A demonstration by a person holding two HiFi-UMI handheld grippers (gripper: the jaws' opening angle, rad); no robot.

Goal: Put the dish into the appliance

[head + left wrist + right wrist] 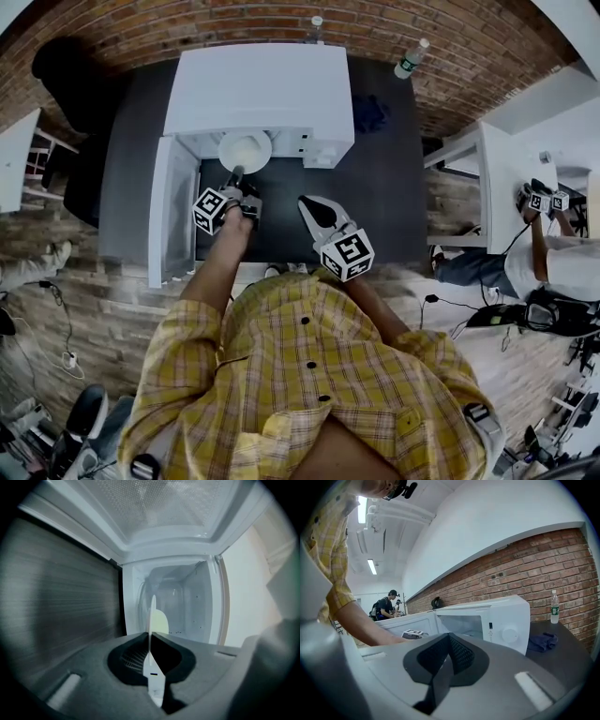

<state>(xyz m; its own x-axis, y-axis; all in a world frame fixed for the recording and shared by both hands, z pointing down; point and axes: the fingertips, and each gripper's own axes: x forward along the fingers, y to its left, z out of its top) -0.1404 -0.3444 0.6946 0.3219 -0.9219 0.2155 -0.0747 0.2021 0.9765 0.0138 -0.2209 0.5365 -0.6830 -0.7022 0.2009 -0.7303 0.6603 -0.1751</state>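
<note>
A round white dish (245,151) hangs at the mouth of the white microwave (262,89), whose door (169,211) stands swung out to the left. My left gripper (235,175) is shut on the dish's near rim. In the left gripper view the dish (151,620) shows edge-on, pinched between the jaws of the left gripper (150,637), with the lit cavity (180,606) straight ahead and the door (61,597) at the left. My right gripper (304,202) hovers over the dark table to the right of the opening. The right gripper (449,637) has its jaws together with nothing in them.
The microwave stands on a dark table (384,216). A blue cloth (371,112) lies to its right, and a water bottle (411,58) stands behind by the brick wall. Another person (548,253) works at a white table (497,178) on the right.
</note>
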